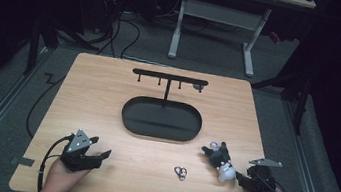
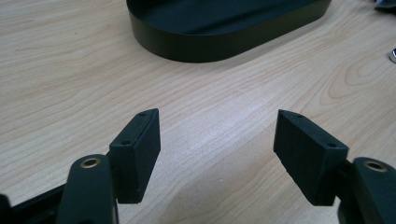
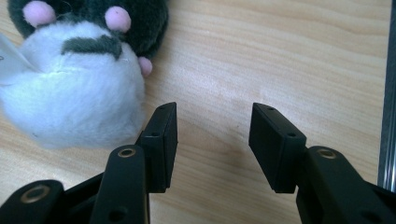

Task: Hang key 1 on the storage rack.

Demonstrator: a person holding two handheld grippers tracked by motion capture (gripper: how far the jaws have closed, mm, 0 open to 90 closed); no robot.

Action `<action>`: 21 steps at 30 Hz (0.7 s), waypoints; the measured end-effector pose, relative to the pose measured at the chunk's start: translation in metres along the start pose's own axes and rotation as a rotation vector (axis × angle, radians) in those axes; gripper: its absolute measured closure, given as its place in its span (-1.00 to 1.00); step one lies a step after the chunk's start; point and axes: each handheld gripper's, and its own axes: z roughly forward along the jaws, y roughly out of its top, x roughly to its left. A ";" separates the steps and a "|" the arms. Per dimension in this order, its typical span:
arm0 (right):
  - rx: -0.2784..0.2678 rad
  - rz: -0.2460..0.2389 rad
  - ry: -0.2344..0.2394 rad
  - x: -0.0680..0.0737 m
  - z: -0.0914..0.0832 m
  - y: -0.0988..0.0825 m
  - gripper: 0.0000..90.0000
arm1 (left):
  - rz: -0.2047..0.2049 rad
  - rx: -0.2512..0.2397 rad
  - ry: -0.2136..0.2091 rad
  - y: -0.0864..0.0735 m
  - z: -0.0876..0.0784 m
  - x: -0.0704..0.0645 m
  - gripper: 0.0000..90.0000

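Right gripper (image 3: 212, 140) jaws half open, empty; fluffy grey-and-white plush toy (image 3: 74, 88) sits just outside the left jaw, so shift over, centre it, then squeeze. Left gripper (image 2: 217, 156) gapes wide, holding nothing.

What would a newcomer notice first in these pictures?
The black oval metal tray with its hook stand lies at the middle of the pale wooden table. Near the front right lies a small black and white plush toy, just beside the open right gripper. The left gripper rests open at front left.
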 end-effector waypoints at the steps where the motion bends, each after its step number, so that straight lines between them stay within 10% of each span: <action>1: 0.045 0.010 0.011 -0.001 0.000 0.004 0.16 | -0.005 -0.004 -0.010 0.000 -0.001 0.000 -0.29; 21: 0.320 -0.156 0.039 0.011 -0.003 0.026 -0.06 | 0.003 0.007 -0.022 -0.001 0.006 -0.001 -0.28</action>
